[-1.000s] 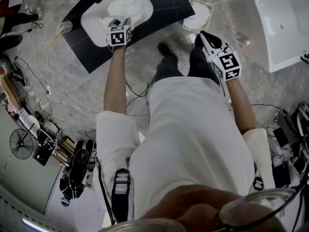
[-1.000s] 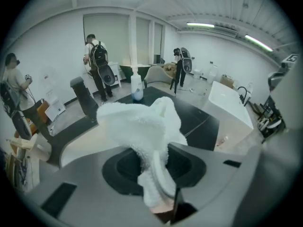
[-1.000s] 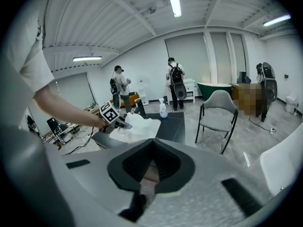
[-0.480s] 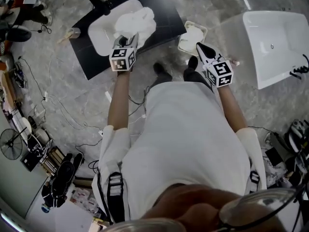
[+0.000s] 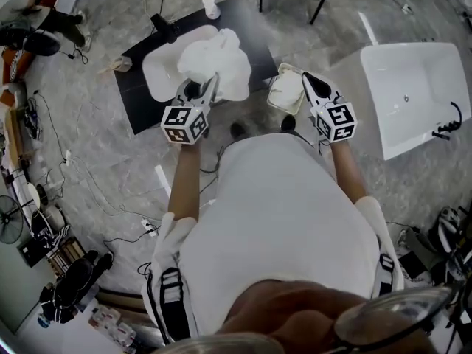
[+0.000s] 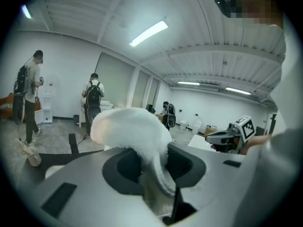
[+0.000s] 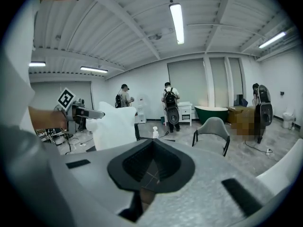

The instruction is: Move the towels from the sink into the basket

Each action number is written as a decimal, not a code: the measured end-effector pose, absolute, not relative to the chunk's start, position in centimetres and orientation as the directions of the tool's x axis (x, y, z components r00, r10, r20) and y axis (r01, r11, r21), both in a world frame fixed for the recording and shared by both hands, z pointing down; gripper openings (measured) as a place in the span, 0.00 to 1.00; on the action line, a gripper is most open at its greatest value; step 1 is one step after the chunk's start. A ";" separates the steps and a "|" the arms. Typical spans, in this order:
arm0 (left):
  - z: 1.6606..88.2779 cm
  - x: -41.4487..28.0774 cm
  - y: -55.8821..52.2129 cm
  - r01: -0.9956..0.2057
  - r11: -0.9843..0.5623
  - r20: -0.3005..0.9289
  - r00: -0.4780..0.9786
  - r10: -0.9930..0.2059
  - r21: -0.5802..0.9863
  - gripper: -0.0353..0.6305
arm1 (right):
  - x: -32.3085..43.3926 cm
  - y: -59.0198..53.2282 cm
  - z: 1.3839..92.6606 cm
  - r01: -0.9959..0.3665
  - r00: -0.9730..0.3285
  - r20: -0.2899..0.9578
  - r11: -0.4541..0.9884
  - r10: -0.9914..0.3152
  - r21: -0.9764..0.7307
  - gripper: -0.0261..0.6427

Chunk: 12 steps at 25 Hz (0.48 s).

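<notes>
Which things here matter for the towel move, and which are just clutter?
Job:
- towel, held by left gripper
- sink
- basket
- right gripper, empty

Lying about:
- bathtub
- chair
- spray bottle

Looking like big open hall serving as recording lab, with bathroom mock-up. White bathtub [image 5: 413,87] sitting loose on grey stone floor [image 5: 88,175]; sink [image 5: 156,76] sitting in lone black slab [image 5: 136,102]; green tub [image 7: 211,112] standing by far wall. Cables [image 5: 74,153] trailing over floor, fan [image 5: 9,223] and gear crowding one edge. People wearing backpacks [image 7: 169,105] standing about under strip lights [image 7: 177,22] running along ribbed ceiling.
</notes>
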<state>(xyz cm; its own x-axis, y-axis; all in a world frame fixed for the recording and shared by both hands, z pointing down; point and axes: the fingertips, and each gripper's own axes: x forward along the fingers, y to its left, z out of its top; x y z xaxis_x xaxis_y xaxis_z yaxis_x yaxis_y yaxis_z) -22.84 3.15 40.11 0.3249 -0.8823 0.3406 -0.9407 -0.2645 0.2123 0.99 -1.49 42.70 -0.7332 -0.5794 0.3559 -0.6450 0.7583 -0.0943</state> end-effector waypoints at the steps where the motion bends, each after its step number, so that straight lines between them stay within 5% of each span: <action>1: 39.4 -22.3 3.4 -0.938 -0.270 0.323 0.330 -0.887 0.216 0.23 | 1.1 -1.6 42.2 -0.643 -0.735 0.346 0.761 -0.583 -0.085 0.03; 12: 35.7 -18.3 4.2 -0.918 -0.339 0.254 0.385 -0.887 0.208 0.23 | 2.4 -1.6 40.9 -0.675 -0.720 0.320 0.728 -0.616 -0.117 0.03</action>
<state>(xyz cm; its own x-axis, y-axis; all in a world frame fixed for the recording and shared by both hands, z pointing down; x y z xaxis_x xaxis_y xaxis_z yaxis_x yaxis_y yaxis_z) -18.29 4.22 35.68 0.3851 -0.8873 0.2536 -0.9176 -0.3389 0.2079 2.40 -1.64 40.90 -0.7197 -0.6162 0.3201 -0.6754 0.7281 -0.1168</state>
